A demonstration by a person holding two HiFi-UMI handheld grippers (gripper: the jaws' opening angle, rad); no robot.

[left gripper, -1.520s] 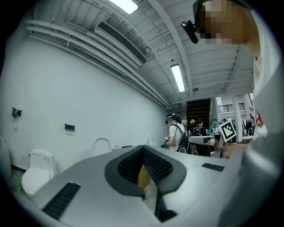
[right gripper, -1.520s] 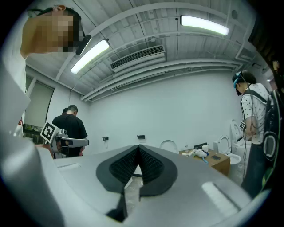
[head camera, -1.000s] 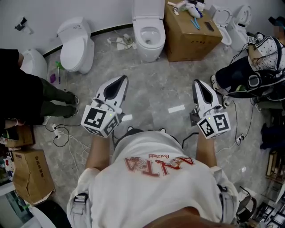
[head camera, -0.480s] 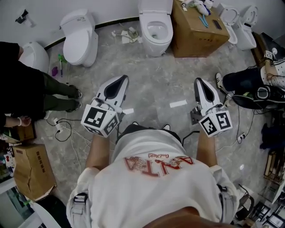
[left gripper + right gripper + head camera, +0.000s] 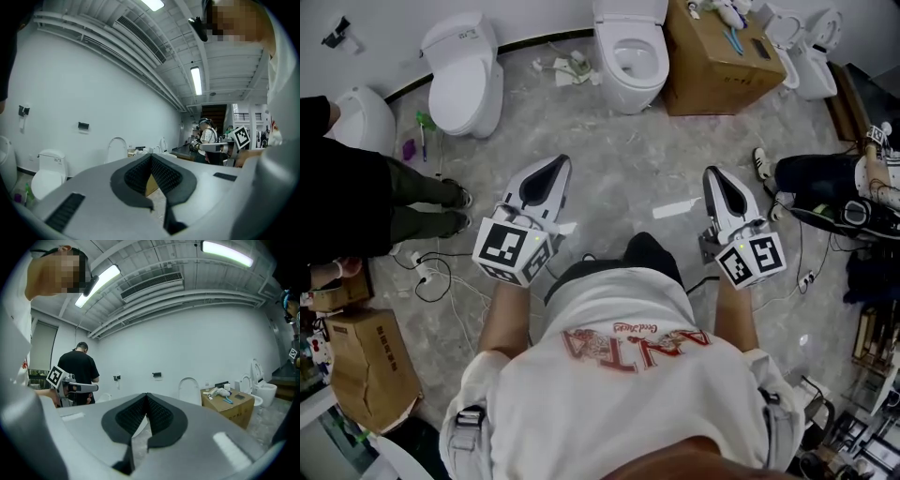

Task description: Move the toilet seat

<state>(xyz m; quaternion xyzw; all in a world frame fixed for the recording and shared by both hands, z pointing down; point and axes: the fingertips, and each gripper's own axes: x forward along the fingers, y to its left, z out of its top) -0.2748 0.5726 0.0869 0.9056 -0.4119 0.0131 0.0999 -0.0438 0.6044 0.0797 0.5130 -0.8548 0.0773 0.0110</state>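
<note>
1. Toilet seat: it belongs to the open toilet (image 5: 628,80) at the top centre of the head view, well apart from both grippers. In the right gripper view a white arch, the toilet seat (image 5: 189,379), stands upright behind the bowl (whether that arch is the ring or the lid I cannot tell).
2. The left gripper (image 5: 555,167) has its jaws pressed together with nothing between them. Only grey floor (image 5: 619,159) shows past the pads.
3. The right gripper (image 5: 715,176) is the same, with jaws together and empty.
4. Both grippers are held out in front of the body, roughly level and side by side. The toilet lies in the gap between them, so this looks like an approach posture and not a grasp.
5. Closed jaws make sense at this range, since there is nothing to take hold of yet. They would need to part before reaching the seat's edge.
6. A cardboard box (image 5: 722,61) sits just beside the toilet on its right. I judge that the left side offers more room.
7. A closed toilet (image 5: 464,80) at upper left and a person in black (image 5: 347,187) at the left edge are off the direct line.
</note>
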